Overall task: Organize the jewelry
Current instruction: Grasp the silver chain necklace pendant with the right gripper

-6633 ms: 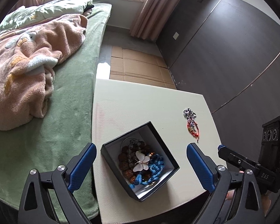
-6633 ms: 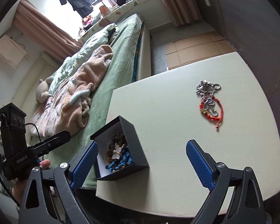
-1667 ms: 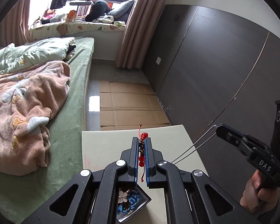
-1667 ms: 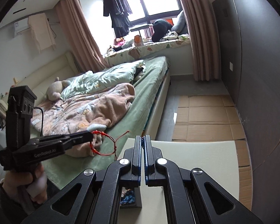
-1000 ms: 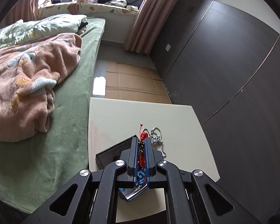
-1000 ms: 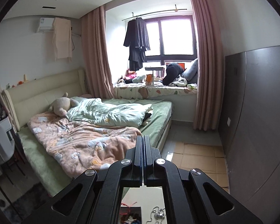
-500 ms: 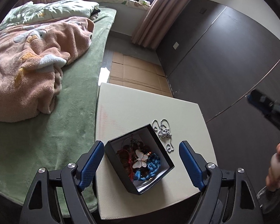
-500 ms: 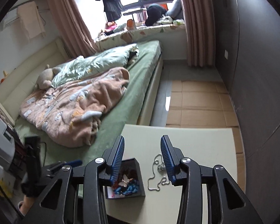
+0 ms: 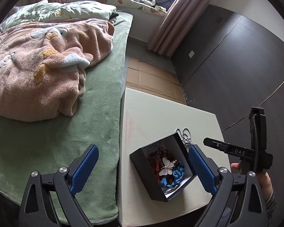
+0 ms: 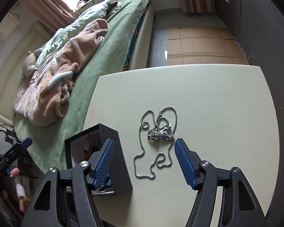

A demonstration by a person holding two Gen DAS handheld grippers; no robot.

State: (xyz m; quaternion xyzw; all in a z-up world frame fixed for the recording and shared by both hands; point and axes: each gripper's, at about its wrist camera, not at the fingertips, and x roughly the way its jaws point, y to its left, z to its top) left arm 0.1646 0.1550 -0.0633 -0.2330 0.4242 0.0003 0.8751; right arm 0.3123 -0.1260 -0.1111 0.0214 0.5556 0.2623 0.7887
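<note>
Now out of the left hand-held gripper (image 9: 143, 167) and inside the black box (image 9: 161, 170), lower centre: red bracelet (image 9: 153, 158). Both just spread, empty; right hand-held gripper (image 10: 144, 163) over the silver necklace (image 10: 157, 141), centre of surface (image 10: 217, 98), probably next.

Shiny metal ball-chain necklace (image 10: 157, 141), matt black box (image 10: 111, 151), grained pale leatherette table (image 10: 217, 104), fluffy fleece blanket (image 9: 37, 71)

Both wrist views angled down, sharing box (image 9: 161, 172), table (image 10: 217, 102)
</note>
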